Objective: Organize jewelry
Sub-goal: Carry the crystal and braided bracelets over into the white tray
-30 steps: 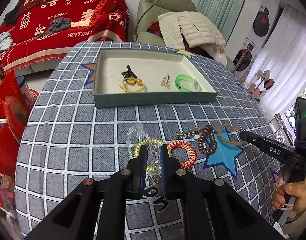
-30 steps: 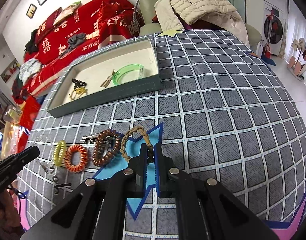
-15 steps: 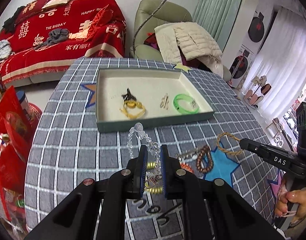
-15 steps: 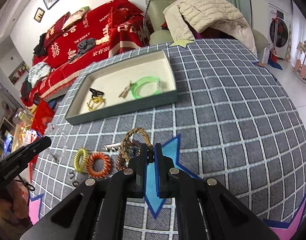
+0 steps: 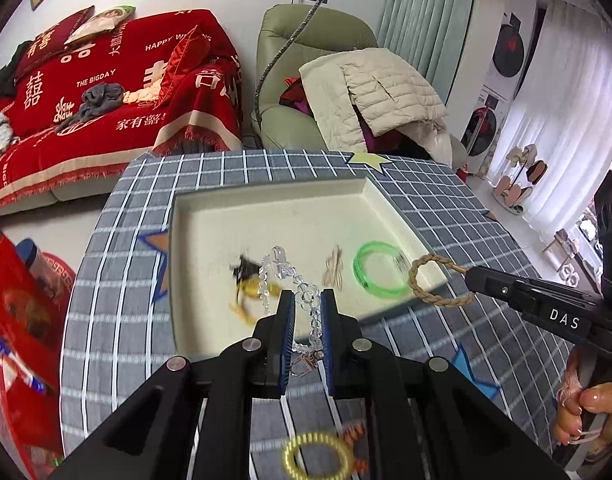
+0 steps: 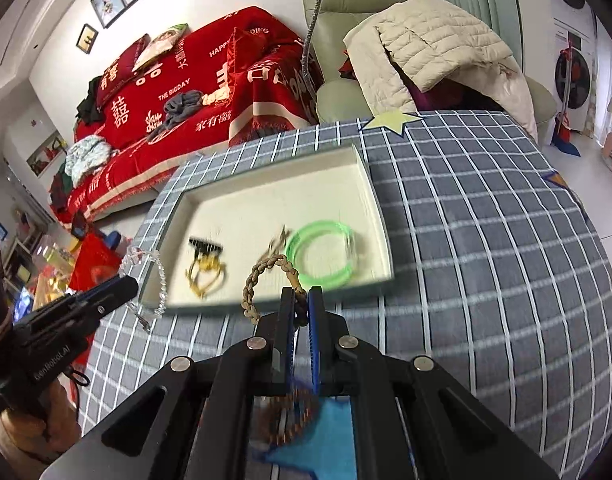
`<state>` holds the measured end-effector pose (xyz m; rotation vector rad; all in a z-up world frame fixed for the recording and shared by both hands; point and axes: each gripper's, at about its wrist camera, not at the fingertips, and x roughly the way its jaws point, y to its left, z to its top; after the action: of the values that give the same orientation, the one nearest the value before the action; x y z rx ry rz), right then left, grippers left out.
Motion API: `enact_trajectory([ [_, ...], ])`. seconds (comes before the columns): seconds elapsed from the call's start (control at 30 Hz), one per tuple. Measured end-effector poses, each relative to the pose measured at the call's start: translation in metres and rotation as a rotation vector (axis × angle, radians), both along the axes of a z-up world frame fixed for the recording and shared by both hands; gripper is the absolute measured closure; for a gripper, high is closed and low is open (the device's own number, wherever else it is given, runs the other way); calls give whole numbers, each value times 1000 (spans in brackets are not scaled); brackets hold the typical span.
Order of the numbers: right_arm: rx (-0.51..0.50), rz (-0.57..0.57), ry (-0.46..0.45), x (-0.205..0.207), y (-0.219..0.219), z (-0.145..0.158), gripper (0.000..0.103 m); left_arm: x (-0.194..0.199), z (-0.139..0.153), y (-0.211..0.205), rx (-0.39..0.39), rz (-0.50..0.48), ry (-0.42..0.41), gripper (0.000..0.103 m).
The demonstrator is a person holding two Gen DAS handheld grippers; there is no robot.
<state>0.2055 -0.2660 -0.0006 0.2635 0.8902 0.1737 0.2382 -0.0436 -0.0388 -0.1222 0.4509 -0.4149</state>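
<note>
Two pieces are riding in the air at once: my left gripper (image 5: 304,304) is pinching the clear bead bracelet (image 5: 279,268), and my right gripper (image 6: 300,307) is clamping the braided cord bracelet (image 6: 265,276). Both are hanging just in front of the tray (image 6: 380,216), over its near wall.

Risks, as I am judging them:
- The bead strand is drooping in a loose loop below the left gripper, with a small clasp end dangling. It could be catching on the tray's near wall as I am going in, and pulling free.
- The beads look slick and round; the pinch is holding only a few of them, so a jolt may be slipping the strand out short of the tray.
- The two grippers are sitting close beside each other at the tray's front edge, so they may be colliding if both are releasing together.
- A drop on the green bangle (image 5: 380,270) or the yellow and black piece (image 6: 205,268) inside the tray could be tangling things.

Hard to read: tray contents are motion-blurred. The small tan item (image 5: 334,272) beside the bangle I am not identifying. The yellow coil (image 5: 318,458) and orange one on the desk (image 6: 486,208), nearer me than the tray, are smeared. My right gripper's body is hiding most of the brown piece under it.
</note>
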Motion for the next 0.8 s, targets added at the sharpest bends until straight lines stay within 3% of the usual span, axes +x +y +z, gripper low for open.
enact_trajectory([
  [0.23, 8, -18, 9, 57, 0, -11, 96, 51, 15, -29, 104, 16, 36, 70],
  [0.57, -10, -44, 40, 125, -4, -41, 96, 114, 1, -58, 217, 37, 122, 70],
  [0.63, -26, -42, 50, 134, -3, -49, 96, 121, -4, -62, 289, 36, 228, 70],
  [0.7, -47, -44, 65, 141, -3, -59, 96, 126, -11, -67, 312, 36, 246, 70],
  [0.73, -51, -44, 73, 143, -3, -63, 96, 127, -14, -68, 352, 34, 310, 70],
  [0.8, -59, -45, 97, 145, -3, -72, 96, 129, -19, -71, 374, 34, 322, 70],
])
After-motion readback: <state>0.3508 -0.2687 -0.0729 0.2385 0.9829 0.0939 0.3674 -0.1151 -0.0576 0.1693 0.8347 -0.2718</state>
